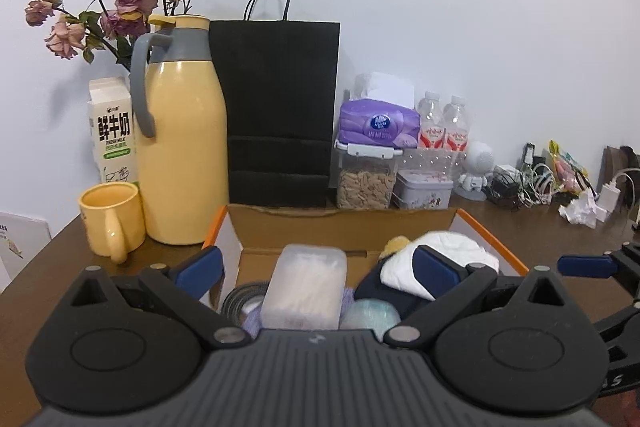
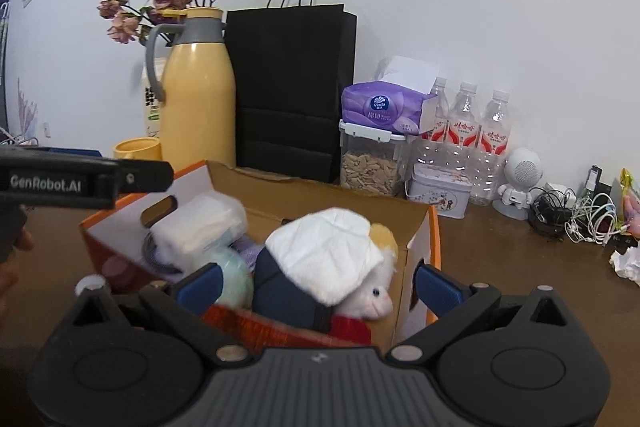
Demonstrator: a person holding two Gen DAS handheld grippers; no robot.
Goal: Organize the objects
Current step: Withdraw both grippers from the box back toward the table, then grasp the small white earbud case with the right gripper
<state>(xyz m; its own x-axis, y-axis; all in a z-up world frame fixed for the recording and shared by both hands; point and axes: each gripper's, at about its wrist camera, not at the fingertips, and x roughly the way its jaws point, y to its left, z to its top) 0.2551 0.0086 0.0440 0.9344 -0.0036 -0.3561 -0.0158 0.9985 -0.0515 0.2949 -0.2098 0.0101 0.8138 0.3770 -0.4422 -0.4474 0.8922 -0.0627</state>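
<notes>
An open cardboard box with orange edges sits on the brown table. Inside lie a clear box of cotton swabs, a plush toy with a white cap, a pale green ball and a roll of tape. My left gripper is open just above the box, its fingers either side of the swab box. My right gripper is open around the plush toy and the box's right wall. Neither holds anything.
Behind the box stand a yellow mug, a yellow thermos, a milk carton, dried roses, a black paper bag, a seed jar with tissues, a tin, water bottles, a white robot figure, cables and crumpled paper.
</notes>
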